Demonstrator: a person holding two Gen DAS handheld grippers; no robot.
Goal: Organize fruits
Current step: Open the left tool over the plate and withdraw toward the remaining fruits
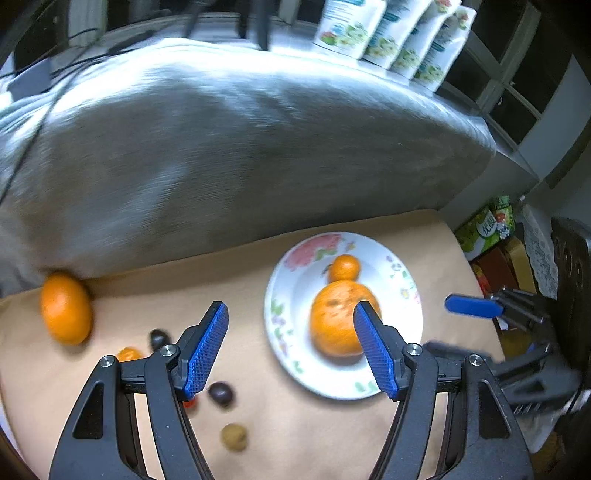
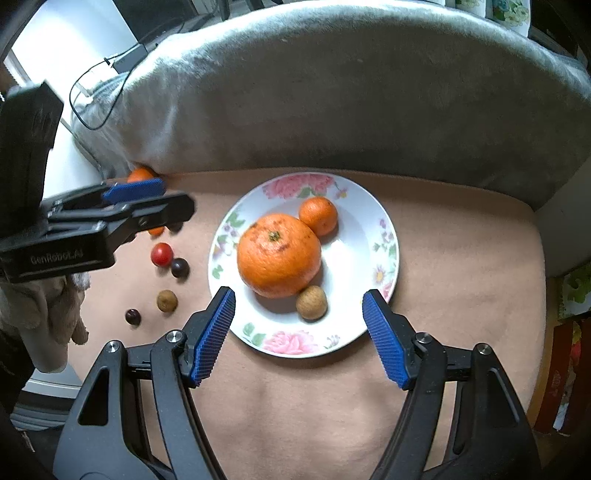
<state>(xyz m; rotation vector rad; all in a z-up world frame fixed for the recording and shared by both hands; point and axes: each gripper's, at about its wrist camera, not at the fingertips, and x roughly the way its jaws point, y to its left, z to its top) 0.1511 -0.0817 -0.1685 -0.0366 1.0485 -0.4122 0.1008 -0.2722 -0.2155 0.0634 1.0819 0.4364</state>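
Observation:
A white flowered plate on the tan surface holds a big orange, a small tangerine and a brown longan. Left of the plate lie a red cherry tomato, dark fruits and another longan. An orange rests against the grey cushion. My left gripper is open and empty over the loose fruit, left of the plate. My right gripper is open and empty at the plate's near rim.
A grey cushion bounds the far side of the tan surface. White printed packs stand behind it. Boxes sit beyond the right edge. A cable lies at the far left.

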